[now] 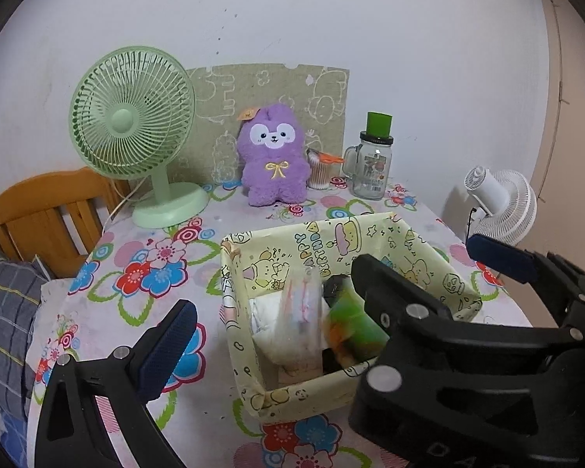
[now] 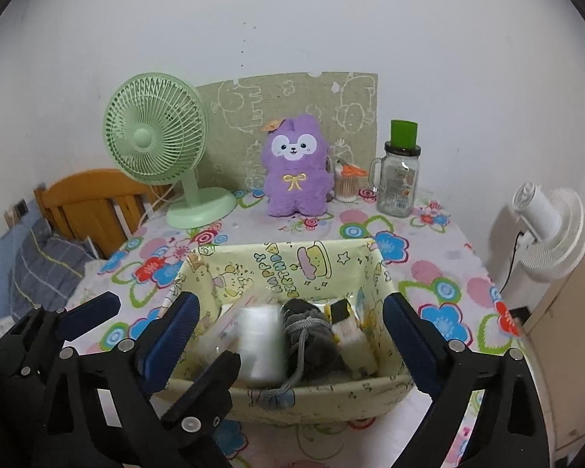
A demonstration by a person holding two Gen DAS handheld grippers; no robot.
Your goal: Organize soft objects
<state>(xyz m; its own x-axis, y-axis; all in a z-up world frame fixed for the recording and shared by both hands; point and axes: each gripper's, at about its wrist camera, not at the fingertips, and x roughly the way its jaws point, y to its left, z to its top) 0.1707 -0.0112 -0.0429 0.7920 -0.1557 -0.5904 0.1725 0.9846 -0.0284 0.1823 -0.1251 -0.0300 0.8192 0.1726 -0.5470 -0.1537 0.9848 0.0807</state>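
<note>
Green fan (image 2: 155,140): back left on the flowered table (image 2: 429,273)
Purple plush (image 2: 295,165): upright against the wall; well behind the box
Box (image 2: 292,269): holds a blurred clear packet (image 2: 259,341) and grey pouch (image 2: 312,335)
Left gripper (image 2: 148,308): jaws apart; nothing held
Right gripper (image 2: 292,335): spread wide over the box; empty

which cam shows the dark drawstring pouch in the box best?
Right wrist: the dark drawstring pouch lies unobstructed mid-box, its grey cord visible. In the left wrist view only a dark sliver shows, behind a green item and the other gripper.
</note>
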